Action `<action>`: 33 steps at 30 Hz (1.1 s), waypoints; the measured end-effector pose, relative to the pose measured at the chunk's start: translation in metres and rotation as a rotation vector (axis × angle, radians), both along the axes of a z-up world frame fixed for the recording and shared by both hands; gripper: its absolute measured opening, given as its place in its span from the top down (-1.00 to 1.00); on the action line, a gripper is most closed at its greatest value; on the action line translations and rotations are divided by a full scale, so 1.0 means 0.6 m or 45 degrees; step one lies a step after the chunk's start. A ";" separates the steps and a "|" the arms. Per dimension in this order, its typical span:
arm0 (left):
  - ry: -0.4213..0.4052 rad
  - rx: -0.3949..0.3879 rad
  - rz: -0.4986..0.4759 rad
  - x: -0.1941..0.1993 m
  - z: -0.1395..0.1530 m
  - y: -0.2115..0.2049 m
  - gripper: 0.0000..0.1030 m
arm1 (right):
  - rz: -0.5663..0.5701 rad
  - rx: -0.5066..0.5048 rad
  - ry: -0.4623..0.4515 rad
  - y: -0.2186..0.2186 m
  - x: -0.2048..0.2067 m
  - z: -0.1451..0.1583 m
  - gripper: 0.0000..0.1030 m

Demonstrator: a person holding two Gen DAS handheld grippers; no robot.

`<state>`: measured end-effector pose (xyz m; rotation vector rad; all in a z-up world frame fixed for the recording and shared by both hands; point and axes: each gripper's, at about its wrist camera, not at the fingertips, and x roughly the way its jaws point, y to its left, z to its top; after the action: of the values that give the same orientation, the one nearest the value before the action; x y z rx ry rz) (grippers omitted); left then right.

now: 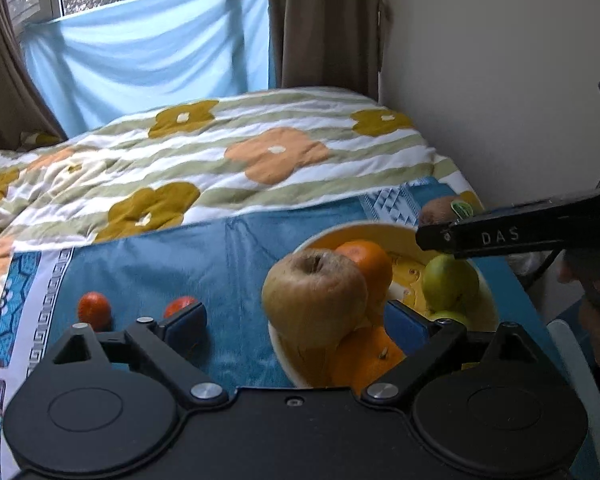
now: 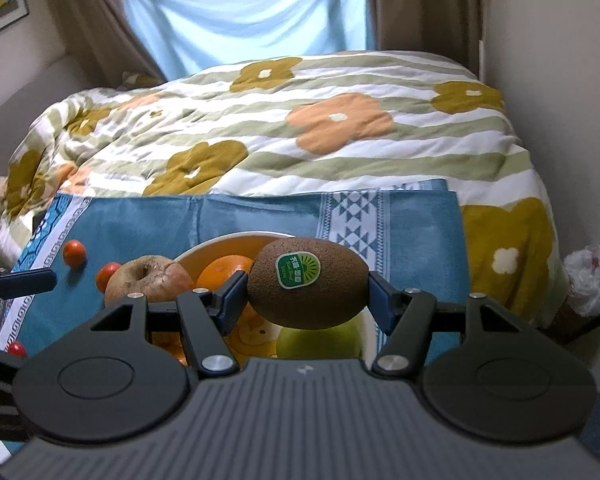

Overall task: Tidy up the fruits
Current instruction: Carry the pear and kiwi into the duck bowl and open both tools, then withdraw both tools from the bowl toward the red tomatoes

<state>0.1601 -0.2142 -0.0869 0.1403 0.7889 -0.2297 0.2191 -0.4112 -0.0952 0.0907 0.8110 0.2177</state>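
the bed with the flower quilt [image 2: 300, 120] is far ahead of both grippers. a blue cloth [image 1: 180, 264] lies flat on it, right under them.

on the cloth sits a yellow bowl [image 1: 396, 234], just ahead of the left gripper and a bit to its right side. in the right wrist view the bowl [image 2: 220, 246] is below and a little to the left of the kiwi.

the left gripper [image 1: 296, 320] is spread wide and holds nothing. its left blue pad [image 1: 186, 326] is over the cloth and its right blue pad [image 1: 404, 324] is over the bowl. a wrinkly brown apple [image 1: 314, 298] lies on top of the oranges [image 1: 368, 262] in the bowl, between the two pads but not touching them. a green apple [image 1: 450, 282] is in the bowl too, on the far right.

the right gripper [image 2: 308, 294] pinches a brown kiwi [image 2: 308, 290] with a green sticker, one blue pad on each end. it holds the kiwi up over the bowl, above the green apple [image 2: 320, 342].

two small tangerines [image 1: 94, 310] lie on the cloth, ahead and left of the left gripper.
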 end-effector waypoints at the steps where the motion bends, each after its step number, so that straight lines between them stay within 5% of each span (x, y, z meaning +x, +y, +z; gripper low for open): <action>1: 0.006 0.008 0.005 -0.001 -0.003 0.002 -0.89 | 0.026 -0.011 -0.009 0.001 0.004 -0.005 -0.51; 15: 0.023 0.022 0.053 -0.024 -0.009 0.026 -0.89 | 0.209 -0.108 -0.087 0.015 0.019 -0.046 -0.57; 18: 0.022 0.021 0.059 -0.031 -0.009 0.027 -0.89 | 0.191 -0.130 -0.129 0.012 0.008 -0.041 -1.00; 33: -0.017 -0.006 0.136 -0.083 0.021 0.057 -0.89 | 0.124 -0.091 -0.152 -0.009 -0.056 0.004 -1.00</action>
<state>0.1102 -0.1800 -0.0744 0.0952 0.7806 -0.1295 0.1853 -0.4168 -0.0927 -0.0290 0.7038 0.2835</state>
